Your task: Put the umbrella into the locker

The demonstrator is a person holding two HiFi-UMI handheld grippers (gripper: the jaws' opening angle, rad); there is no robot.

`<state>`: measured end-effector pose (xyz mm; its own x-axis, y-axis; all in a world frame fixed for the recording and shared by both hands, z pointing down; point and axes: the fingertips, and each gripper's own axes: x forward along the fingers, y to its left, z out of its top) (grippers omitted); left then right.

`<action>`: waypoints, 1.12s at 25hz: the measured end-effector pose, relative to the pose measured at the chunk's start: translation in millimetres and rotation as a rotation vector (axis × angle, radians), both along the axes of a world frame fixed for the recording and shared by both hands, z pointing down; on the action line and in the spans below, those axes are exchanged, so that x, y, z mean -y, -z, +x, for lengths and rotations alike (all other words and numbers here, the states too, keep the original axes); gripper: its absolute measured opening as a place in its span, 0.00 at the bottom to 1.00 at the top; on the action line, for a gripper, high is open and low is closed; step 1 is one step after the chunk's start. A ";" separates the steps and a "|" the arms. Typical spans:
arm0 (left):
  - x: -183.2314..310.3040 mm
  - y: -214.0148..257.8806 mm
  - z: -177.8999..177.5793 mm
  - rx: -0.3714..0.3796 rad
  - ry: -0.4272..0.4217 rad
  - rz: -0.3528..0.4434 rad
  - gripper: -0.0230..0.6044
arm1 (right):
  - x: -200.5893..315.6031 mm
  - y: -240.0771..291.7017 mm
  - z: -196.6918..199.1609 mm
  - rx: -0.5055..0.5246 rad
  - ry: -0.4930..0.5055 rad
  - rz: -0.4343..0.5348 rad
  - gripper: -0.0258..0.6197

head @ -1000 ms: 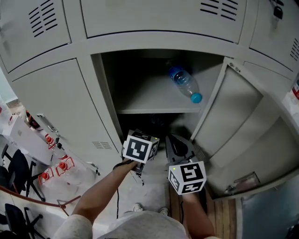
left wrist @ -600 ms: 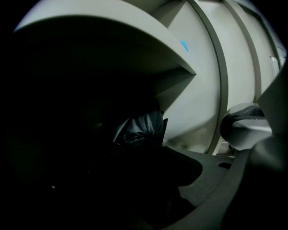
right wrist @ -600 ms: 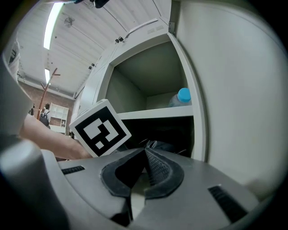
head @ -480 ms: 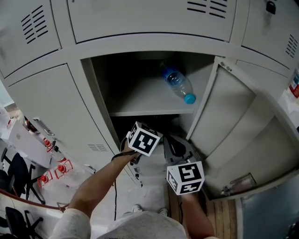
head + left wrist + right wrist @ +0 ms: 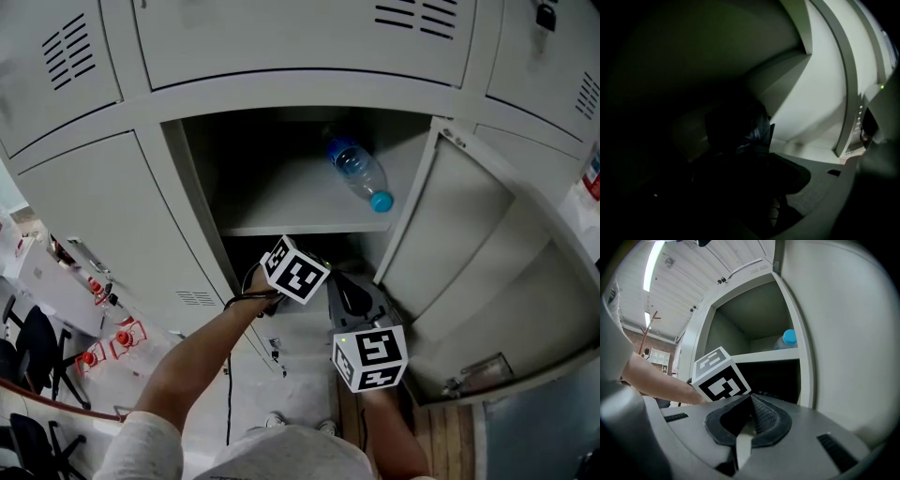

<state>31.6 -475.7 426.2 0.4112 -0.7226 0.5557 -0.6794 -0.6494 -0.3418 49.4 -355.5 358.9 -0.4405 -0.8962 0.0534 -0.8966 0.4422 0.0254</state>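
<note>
The umbrella (image 5: pixel 757 131) is a dark, folded bundle of crumpled, faintly glossy fabric. It lies in the shadowed lower compartment just beyond the jaws of the left gripper (image 5: pixel 752 180); whether they press on it cannot be told. The grey metal locker (image 5: pixel 192 187) stands open, its door (image 5: pixel 459 234) swung wide, right of the right gripper (image 5: pixel 751 404).

Inside the open locker (image 5: pixel 281 92), one grey shelf (image 5: pixel 281 202), level, between an upper and a lower compartment. On the shelf, towards its right side, lying on its side: a clear plastic bottle (image 5: pixel 359 172) with a blue cap (image 5: pixel 381 201), cap end nearest the front edge. Under the shelf, a dark compartment, too dim to read. Below the locker, pale floor (image 5: pixel 305 394), with wooden planks (image 5: pixel 450 441) farther right.
</note>
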 end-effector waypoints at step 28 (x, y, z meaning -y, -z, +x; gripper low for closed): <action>22.3 -42.2 -9.2 0.299 -0.048 0.075 0.43 | 0.2 -5.5 14.4 0.010 -0.065 -0.019 0.04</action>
